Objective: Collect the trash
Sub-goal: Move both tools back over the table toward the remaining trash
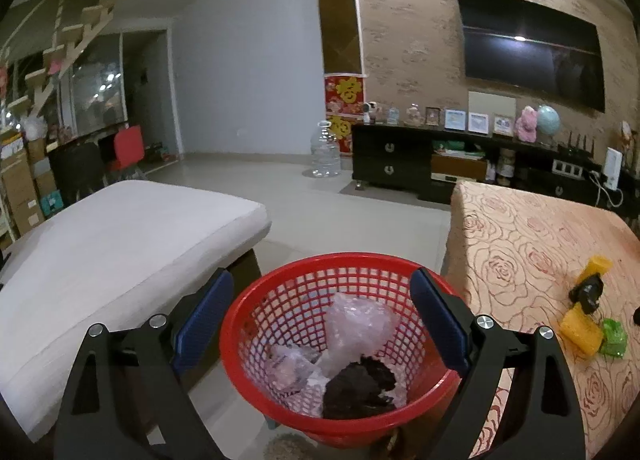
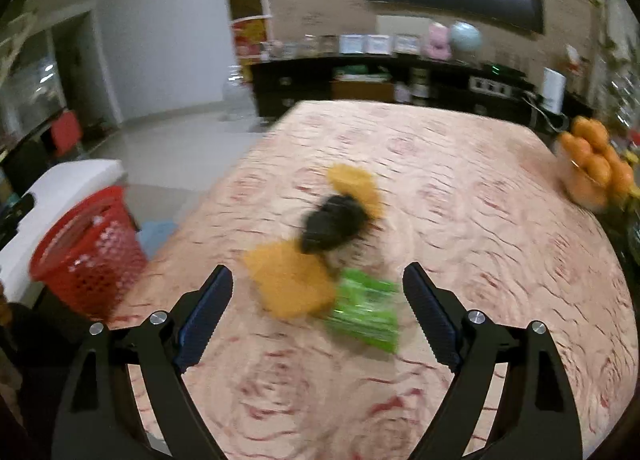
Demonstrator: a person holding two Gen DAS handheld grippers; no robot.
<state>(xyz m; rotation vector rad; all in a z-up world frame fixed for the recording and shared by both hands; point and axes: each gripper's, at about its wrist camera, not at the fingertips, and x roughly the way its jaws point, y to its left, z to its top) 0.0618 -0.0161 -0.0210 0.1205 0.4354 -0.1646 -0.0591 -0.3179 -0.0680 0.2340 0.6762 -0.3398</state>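
Home living room: wall television (image 1: 532, 48), media cabinet (image 1: 404, 160), cushioned bench (image 1: 120, 244).

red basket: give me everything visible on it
The red basket is round, of plastic as it looks, with lattice walls and a solid rolled rim. It stands upright off the left edge of the rose-patterned table, beside a white cushioned seat; what it stands on is hidden. Inside lie crumpled clear plastic wrap, a small clear packet and a dark crumpled wad. The open left gripper frames it without touching.
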